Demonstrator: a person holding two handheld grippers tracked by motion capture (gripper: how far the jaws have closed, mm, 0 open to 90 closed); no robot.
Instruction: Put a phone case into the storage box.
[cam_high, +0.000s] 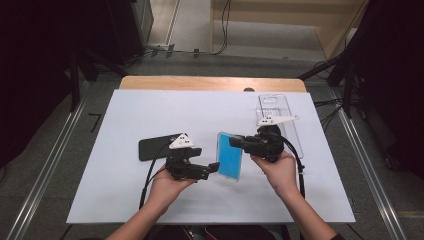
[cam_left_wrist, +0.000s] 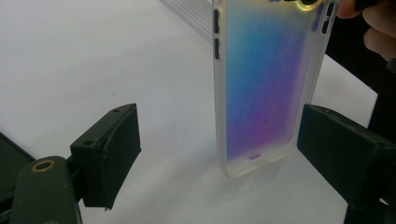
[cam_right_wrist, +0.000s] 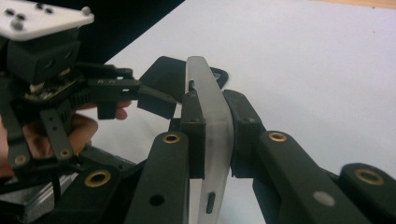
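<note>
A frosted phone case (cam_high: 230, 156) with a blue-to-purple back stands on its short end on the white sheet. My right gripper (cam_high: 236, 143) is shut on its upper edge; in the right gripper view both pads (cam_right_wrist: 194, 126) press the case (cam_right_wrist: 212, 93) from either side. My left gripper (cam_high: 209, 160) is open at the case's lower end. In the left gripper view the case (cam_left_wrist: 266, 88) stands between the spread jaws, close to the right-hand one, with a wide gap to the left-hand one. I cannot tell whether the right-hand jaw touches it.
A black phone (cam_high: 155, 147) lies flat on the white sheet (cam_high: 150, 110) just left of my left hand. A clear phone case (cam_high: 275, 107) lies at the back right, behind my right gripper. The wooden table edge (cam_high: 210, 82) runs along the far side.
</note>
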